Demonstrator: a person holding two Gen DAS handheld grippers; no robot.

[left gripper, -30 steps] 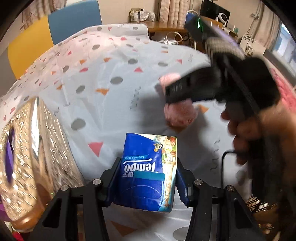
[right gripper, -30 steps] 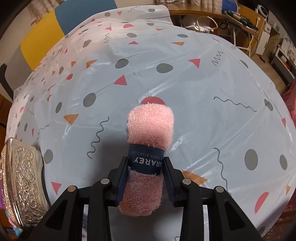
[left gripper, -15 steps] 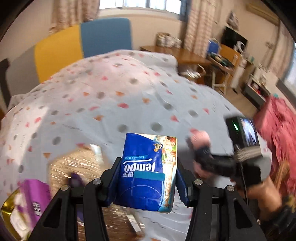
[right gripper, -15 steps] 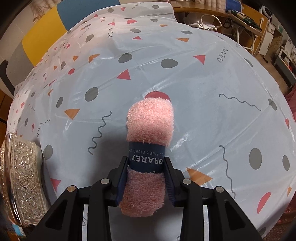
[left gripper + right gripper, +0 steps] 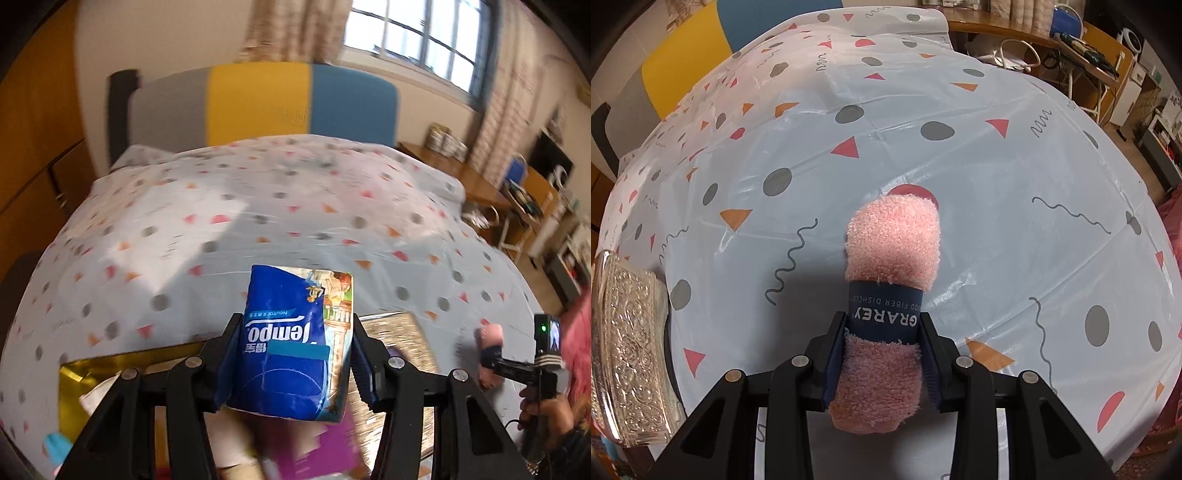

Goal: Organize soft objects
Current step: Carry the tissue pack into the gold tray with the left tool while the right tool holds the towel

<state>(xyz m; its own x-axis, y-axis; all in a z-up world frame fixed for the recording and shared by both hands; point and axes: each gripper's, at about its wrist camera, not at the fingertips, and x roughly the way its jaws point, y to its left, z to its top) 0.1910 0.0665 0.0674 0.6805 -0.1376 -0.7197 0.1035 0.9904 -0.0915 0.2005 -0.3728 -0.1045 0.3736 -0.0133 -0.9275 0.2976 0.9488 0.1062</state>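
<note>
My left gripper (image 5: 291, 354) is shut on a blue Tempo tissue pack (image 5: 291, 343), held above an ornate box (image 5: 399, 354) whose gold lining (image 5: 122, 363) and purple contents (image 5: 325, 446) show blurred below. My right gripper (image 5: 882, 354) is shut on a rolled pink cloth (image 5: 890, 273) with a dark paper band, held just over the patterned tablecloth (image 5: 960, 177). In the left wrist view the right gripper (image 5: 487, 360) appears far right with the pink cloth (image 5: 489, 338), a hand (image 5: 543, 410) on its handle.
The embossed silver side of the box (image 5: 628, 350) stands at the left edge of the right wrist view. A grey, yellow and blue headboard (image 5: 266, 99) backs the covered surface. A wooden desk (image 5: 461, 173) and chairs stand at right.
My left gripper rose and swung left with the tissue pack, from beside the right gripper to above the open box. The right gripper and pink cloth stayed put.
</note>
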